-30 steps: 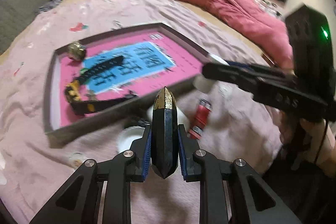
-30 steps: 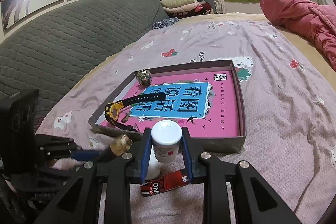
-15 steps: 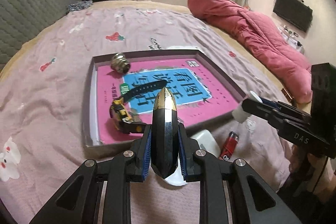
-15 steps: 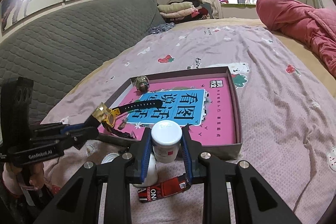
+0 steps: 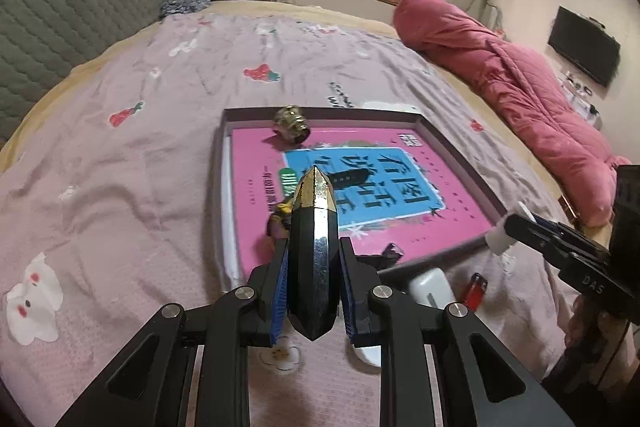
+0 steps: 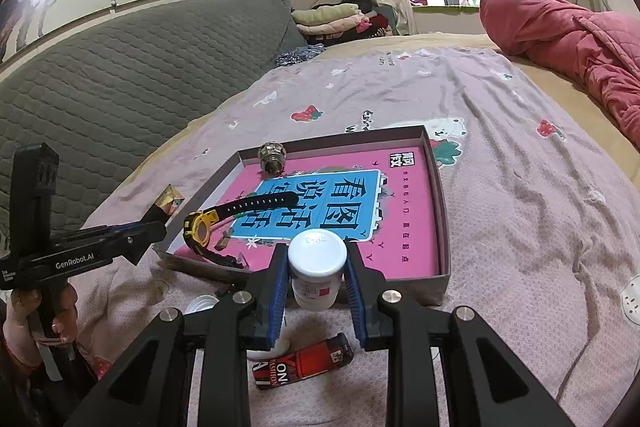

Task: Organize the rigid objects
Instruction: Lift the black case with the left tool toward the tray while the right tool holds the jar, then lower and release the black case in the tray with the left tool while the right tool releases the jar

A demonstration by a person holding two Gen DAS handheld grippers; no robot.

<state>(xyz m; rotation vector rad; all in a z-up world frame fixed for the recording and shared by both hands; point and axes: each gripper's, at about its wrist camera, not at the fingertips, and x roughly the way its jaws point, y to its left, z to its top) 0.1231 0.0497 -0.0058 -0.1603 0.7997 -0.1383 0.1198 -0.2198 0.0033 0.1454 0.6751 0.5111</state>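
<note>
Two claws, each hand-held, work over a bed (image 6: 520,195) covered in a pink printed sheet. The left claw (image 5: 313,259) pinches a dark faceted bottle with a gold tip (image 5: 313,251) between its blue pads; the bottle lies along the fingers, gold tip pointing forward, above the near left part of a shallow box (image 5: 460,151). In the right wrist view the same bottle's gold tip (image 6: 168,201) sits just outside the box's left wall (image 6: 208,199). The right claw (image 6: 318,267) grips a small white jar with a white cap (image 6: 318,269), upright, cap level with the fingertips, in front of the box's near wall.

Inside the box, on a pink and blue printed sheet (image 6: 400,227), lie a yellow and black wristwatch (image 6: 224,223) at the near left and a small metallic cap-like piece (image 6: 273,157) at the far left corner. On the bed before the box lie a red lighter (image 6: 304,367) below the right claw, and a white object (image 5: 430,289) just beside the lighter, partly hidden by the left claw's fingers.
</note>
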